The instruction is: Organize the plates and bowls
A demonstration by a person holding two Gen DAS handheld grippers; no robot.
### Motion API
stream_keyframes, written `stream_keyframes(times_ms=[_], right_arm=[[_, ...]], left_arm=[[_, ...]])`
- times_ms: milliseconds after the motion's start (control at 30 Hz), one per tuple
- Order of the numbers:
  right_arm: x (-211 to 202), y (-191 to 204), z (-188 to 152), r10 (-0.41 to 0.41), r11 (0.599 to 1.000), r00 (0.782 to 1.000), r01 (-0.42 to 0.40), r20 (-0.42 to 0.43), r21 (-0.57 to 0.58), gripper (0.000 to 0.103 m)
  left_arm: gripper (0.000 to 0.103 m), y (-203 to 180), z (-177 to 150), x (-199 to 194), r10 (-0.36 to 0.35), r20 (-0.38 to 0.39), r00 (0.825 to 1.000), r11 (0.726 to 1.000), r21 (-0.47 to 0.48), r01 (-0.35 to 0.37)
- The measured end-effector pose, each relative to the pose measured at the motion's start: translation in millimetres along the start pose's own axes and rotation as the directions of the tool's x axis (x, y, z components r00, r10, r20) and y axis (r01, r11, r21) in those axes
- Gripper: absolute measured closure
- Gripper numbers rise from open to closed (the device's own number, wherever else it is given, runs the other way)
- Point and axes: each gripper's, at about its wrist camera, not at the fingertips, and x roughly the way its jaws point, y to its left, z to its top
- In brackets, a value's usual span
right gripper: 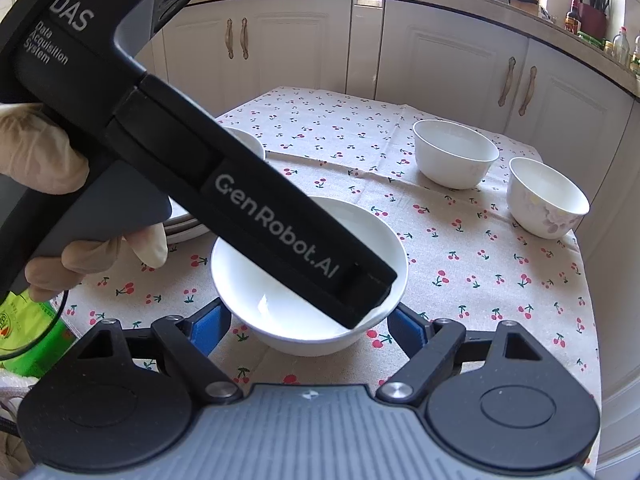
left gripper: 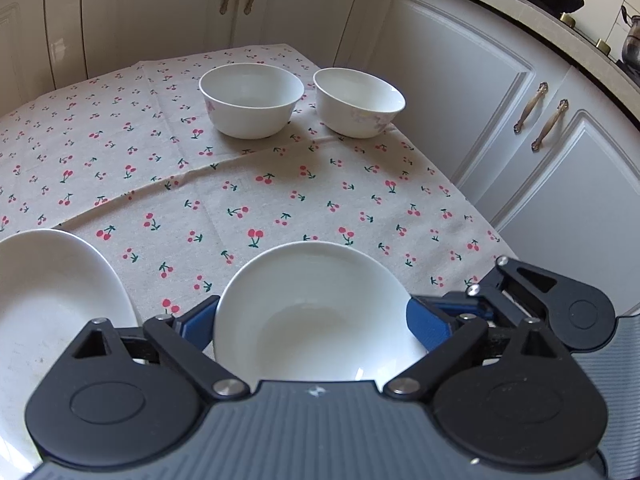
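A shallow white ceramic bowl (right gripper: 308, 276) sits near the front of the counter (left gripper: 280, 184), which is draped in a beige cloth printed with red cherries. Both tools are gathered over it. The left gripper (left gripper: 310, 322) has its blue-padded fingers (left gripper: 198, 322) spread wide on either side of the bowl, clear of the rim as far as the fisheye view lets one judge, so nothing is clamped. The right gripper (right gripper: 310, 330) is likewise open, its blue pads standing off the bowl's near wall. In the right wrist view the left tool's long black body slants across the bowl, held by a gloved hand (right gripper: 44, 168).

Two deeper white bowls stand at the far side of the cloth: a plain round one (left gripper: 252, 100) and, just beside it without touching, one with a faint floral print (left gripper: 358, 102). They look set apart as the bowl group. At the left, a broad white plate (left gripper: 52, 300) lies flat, probably the top of a stack, since layered rims show under the tool in the right view.

With both pairs of jaws apart and the shallow bowl resting squarely on the cloth, it appears set down rather than about to be lifted, though that is a judgement.
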Motion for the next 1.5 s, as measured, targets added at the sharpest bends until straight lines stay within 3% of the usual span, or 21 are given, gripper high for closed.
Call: stream_keyframes(times_ms=[33, 367, 533, 733, 1067, 1300, 1500], right_arm=[[-1, 0, 0, -0.006, 1.0, 1.0, 0.006, 0.011, 0.002, 0.0], [-16, -8, 0, -0.011, 1.0, 0.999, 0.01, 0.052, 0.028, 0.0], [-32, -16, -2, -0.019, 0.999, 0.995, 0.015, 0.099, 0.04, 0.0], [-41, -47, -2, -0.102, 0.99, 0.985, 0.087, 0.14, 0.109, 0.0], [-34, -104, 6, -0.284, 0.947, 0.945, 0.25, 0.165, 0.2, 0.0], [-19, -128, 23, -0.329, 0.939, 0.927, 0.301, 0.182, 0.165, 0.0], [5, -154, 34, -0.342, 0.937, 0.928, 0.323, 0.151, 0.135, 0.0]], left_arm=[[0.006, 0, 0, 0, 0.003, 0.004, 1.0, 1.0, 0.0, -0.003], [0.006, -1, 5, -27, 0.012, 0.091, 0.996, 1.0, 0.024, -0.014], [0.006, -6, 12, -38, -0.002, 0.095, 0.995, 0.997, 0.071, -0.004], [0.006, -13, 29, -39, 0.001, 0.081, 0.997, 0.992, 0.125, -0.012], [0.006, -35, 76, -17, 0.004, 0.063, 0.998, 0.975, 0.223, -0.018], [0.006, -47, 122, 17, -0.017, 0.028, 0.999, 0.965, 0.263, 0.009], [0.006, -46, 161, 53, -0.033, -0.018, 0.999, 0.966, 0.257, 0.037]])
